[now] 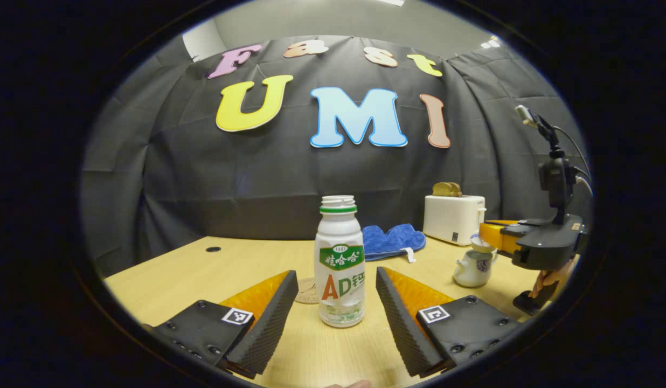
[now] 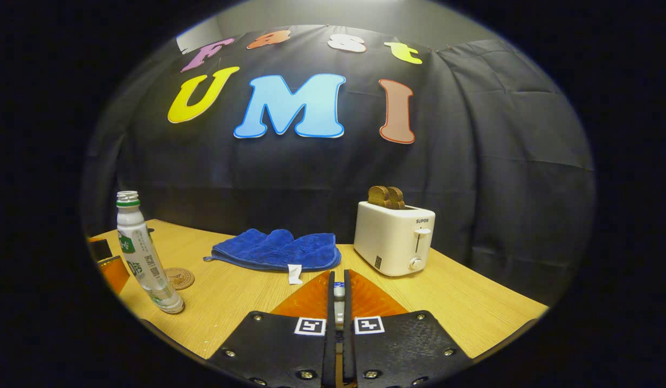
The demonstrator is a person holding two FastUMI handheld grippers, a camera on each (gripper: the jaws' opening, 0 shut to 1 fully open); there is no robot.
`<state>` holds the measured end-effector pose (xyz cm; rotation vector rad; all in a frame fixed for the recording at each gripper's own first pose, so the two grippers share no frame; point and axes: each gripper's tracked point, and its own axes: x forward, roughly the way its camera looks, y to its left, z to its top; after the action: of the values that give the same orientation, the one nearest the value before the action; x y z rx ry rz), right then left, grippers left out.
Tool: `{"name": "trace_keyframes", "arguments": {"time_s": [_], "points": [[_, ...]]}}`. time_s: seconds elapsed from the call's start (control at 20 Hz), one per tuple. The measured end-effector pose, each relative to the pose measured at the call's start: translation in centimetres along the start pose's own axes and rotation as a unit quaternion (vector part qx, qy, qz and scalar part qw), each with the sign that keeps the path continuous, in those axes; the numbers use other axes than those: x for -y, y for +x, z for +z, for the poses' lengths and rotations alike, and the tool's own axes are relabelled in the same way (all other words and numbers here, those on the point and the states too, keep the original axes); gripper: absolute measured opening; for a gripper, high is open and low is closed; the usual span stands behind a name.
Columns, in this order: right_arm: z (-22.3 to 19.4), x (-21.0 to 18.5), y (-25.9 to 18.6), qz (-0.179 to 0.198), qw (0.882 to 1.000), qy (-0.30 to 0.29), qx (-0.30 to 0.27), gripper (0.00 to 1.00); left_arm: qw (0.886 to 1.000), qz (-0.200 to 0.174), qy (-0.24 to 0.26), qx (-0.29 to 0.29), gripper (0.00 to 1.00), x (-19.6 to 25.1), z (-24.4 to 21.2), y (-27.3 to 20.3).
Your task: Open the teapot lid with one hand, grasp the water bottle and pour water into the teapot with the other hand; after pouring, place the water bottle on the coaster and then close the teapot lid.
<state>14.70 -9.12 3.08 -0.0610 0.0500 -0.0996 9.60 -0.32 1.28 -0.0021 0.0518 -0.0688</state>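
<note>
2 risks stand out. The water bottle stands uncapped on the table, just in front of the coaster, so a lopsided squeeze could tip it or crush its thin wall and spill. The teapot lid, meanwhile, appears pinched only by its small knob, and a slight twist of the right gripper could let it slip and fall onto the teapot.

In the left gripper view, the left gripper sits low and level, its fingers spread wide to either side of the bottle without touching it. The right gripper is held above the teapot, lid lifted just clear; in its own view the fingers are nearly together on a small white piece, apparently the knob.
</note>
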Motion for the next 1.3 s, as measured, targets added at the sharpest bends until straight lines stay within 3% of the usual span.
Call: {"name": "trace_keyframes", "arguments": {"time_s": [0.55,0.65,0.7,0.8,0.9,1.1,1.15,1.3], "points": [[1.2,-2.2,-5.1,0.043,0.999,-0.007,0.032,0.05,0.999,0.008,0.007,-0.033,0.99,-0.6,-1.8,5.8],[0.9,-2.2,-7.0,0.048,0.998,-0.003,0.034,0.05,0.999,0.008,0.013,-0.033,0.93,-0.6,-2.2,6.4],[0.6,-2.2,-8.1,0.051,0.998,0.0,0.035,0.05,0.999,0.007,0.016,-0.038,1.0,-0.5,-2.4,6.6],[0.4,-2.2,-10.6,0.059,0.997,0.005,0.04,0.05,0.999,0.004,0.016,-0.036,0.99,-0.4,-2.3,7.1],[0.2,-2.3,-13.0,0.067,0.997,0.007,0.047,0.05,0.999,0.008,0.019,-0.04,0.8,-0.5,-2.4,7.1],[-0.9,-1.7,-16.8,0.062,0.996,0.014,0.059,0.05,0.998,-0.024,0.041,-0.047,0.81,1.0,-2.2,7.0],[-1.3,-1.7,-17.4,0.064,0.996,0.021,0.056,0.05,0.997,-0.03,0.052,-0.049,0.76,1.3,-1.9,7.1],[-2.1,-1.3,-18.5,0.064,0.996,0.033,0.049,0.05,0.992,-0.042,0.108,-0.045,0.8,2.6,-1.0,7.0]]}}
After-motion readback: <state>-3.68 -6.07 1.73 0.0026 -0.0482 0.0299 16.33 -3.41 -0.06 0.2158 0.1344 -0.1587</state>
